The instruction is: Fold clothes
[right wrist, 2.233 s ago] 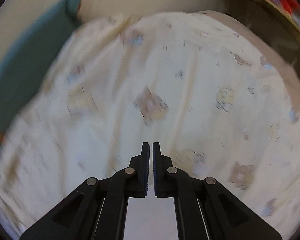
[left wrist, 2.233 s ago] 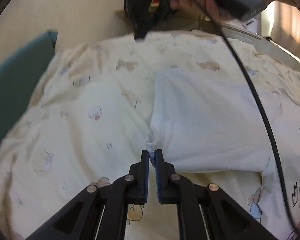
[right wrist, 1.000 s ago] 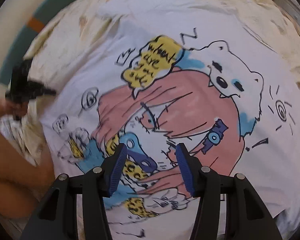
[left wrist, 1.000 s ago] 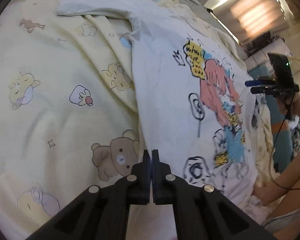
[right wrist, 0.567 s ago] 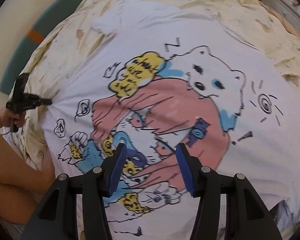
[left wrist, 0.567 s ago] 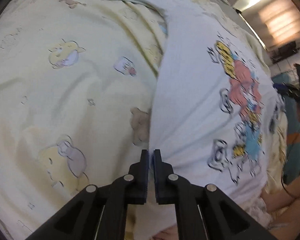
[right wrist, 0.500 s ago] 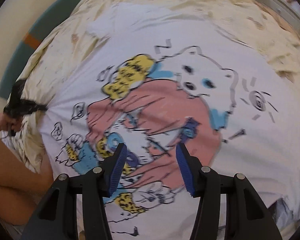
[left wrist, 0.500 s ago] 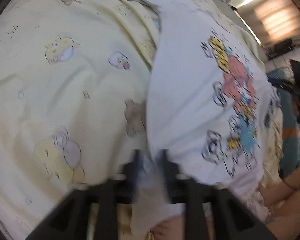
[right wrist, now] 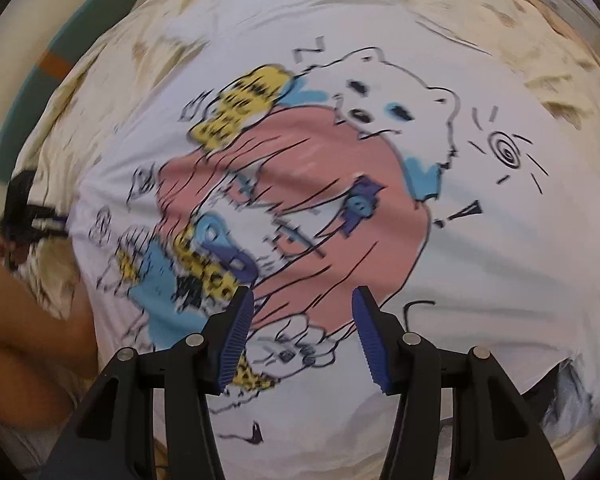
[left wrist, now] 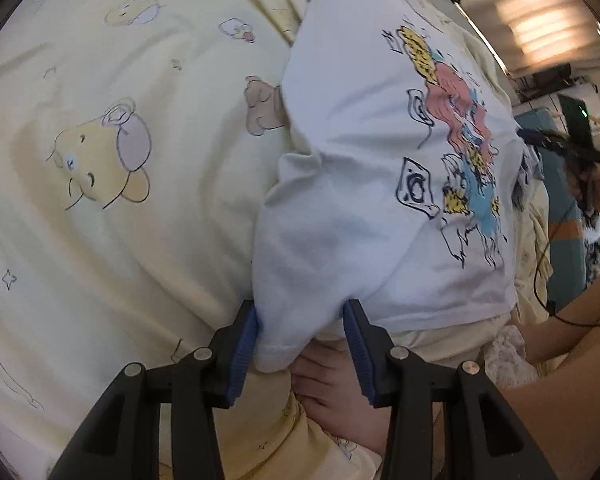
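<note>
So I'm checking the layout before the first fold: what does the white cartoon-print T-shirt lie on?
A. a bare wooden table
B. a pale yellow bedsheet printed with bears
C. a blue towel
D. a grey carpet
B: the white cartoon-print T-shirt lies spread over the pale yellow bedsheet printed with bears.

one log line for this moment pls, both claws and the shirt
task: fold clothes | left claw: open, shirt corner loose between jaws | right claw: open, empty, over shirt print | shirt: spread flat on bedsheet

White cartoon-print tee [right wrist: 480, 240] spread flat, print up, on bedcover.
</note>
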The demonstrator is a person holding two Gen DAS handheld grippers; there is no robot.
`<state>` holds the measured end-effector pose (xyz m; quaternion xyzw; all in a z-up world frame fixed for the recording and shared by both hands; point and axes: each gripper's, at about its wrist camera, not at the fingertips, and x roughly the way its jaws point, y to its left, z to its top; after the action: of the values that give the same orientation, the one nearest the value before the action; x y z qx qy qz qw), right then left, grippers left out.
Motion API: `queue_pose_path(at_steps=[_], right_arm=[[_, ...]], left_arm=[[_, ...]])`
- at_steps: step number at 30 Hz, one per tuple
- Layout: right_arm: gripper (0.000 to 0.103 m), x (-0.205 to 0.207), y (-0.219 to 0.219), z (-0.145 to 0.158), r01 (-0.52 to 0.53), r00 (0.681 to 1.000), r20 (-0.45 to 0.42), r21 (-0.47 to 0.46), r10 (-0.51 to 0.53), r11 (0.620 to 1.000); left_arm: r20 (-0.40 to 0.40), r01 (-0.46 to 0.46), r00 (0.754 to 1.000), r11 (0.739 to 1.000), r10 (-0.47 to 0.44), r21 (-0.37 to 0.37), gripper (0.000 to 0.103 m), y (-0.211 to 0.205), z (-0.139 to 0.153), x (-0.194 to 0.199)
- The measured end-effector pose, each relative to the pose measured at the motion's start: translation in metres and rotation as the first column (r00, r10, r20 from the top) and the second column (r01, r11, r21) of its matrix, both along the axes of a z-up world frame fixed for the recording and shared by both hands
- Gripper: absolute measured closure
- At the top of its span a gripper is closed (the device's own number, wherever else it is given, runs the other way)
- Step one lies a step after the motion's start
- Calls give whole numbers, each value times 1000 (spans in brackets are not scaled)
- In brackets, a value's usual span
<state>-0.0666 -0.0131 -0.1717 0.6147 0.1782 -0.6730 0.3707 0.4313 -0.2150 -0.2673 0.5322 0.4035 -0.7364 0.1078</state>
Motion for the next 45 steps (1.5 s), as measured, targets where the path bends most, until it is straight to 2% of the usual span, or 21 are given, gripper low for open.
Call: queue_pose_path(at_steps=[3,4,5,7,10,11,13,16,19,21,23,25,28,32,34,37,39,41,42,43,45], right_arm=[[47,12,8,-1,-28,1000,9,-6,28,1000],[47,14,11,-2,-29,999,13,-4,29,1000],[47,14,15,-6,-25,1000,17,7,25,1000],[47,13,22,-14,-8,1000,25,35,7,999],[47,2,28,-20,40,999,35,46,-42,998],[47,0,29,-19,51,998,34,43,-52,998],[47,-4,30,-18,62,997,33,37,-63,997],[47,-2,29,-13,43,999,29,27,-43,999],[47,4,39,-10,19,998,57,8,-19,1000],[46,8,52,-9,18,996,88,-7,-17,1000],[41,15,81,-10,59,988,141,-20,-56,998],[27,23,126,-17,177,968,180,-11,-172,984],[26,48,189,-33,366,902,251,-10,-352,930],[27,103,226,-59,488,822,354,-33,-446,872],[32,127,232,-74,519,789,399,-28,-466,854],[37,155,233,-95,505,779,432,-1,-455,863],[39,165,235,-108,519,763,447,7,-467,855],[47,169,235,-120,541,746,454,15,-488,841],[58,170,232,-124,543,743,455,18,-490,840],[75,171,227,-126,532,752,450,16,-481,847],[89,173,215,-126,498,778,434,13,-454,867]], left_arm=[[-16,-19,1000,999,20,32,59,-7,-3,4],[-23,-32,999,998,33,50,67,-9,-5,5],[-55,-31,998,996,35,87,100,-9,-3,5],[-127,-4,992,990,21,138,100,-7,6,5],[-154,72,987,982,-45,174,100,1,22,5],[-158,74,986,982,-46,173,100,0,28,7],[-208,21,978,978,23,210,100,-12,43,21],[-142,-3,989,981,31,192,101,-21,41,36],[-13,88,996,974,-88,208,101,-6,11,31],[13,104,994,973,-109,206,101,-4,0,25],[12,82,996,977,-86,198,101,-8,-1,21],[14,69,997,979,-72,190,101,-11,-2,19],[29,92,995,980,-98,174,101,-9,-5,13],[57,107,992,983,-116,151,101,-8,-4,11],[69,110,990,984,-121,139,101,-7,-3,9],[80,128,987,984,-138,121,101,-7,-1,9],[91,130,986,985,-141,114,101,-8,-1,9],[104,133,984,985,-144,108,101,-9,-1,9],[110,134,983,985,-146,105,101,-9,-1,8],[115,137,982,985,-149,100,101,-8,-1,7],[113,141,982,986,-151,90,101,-7,2,5]])
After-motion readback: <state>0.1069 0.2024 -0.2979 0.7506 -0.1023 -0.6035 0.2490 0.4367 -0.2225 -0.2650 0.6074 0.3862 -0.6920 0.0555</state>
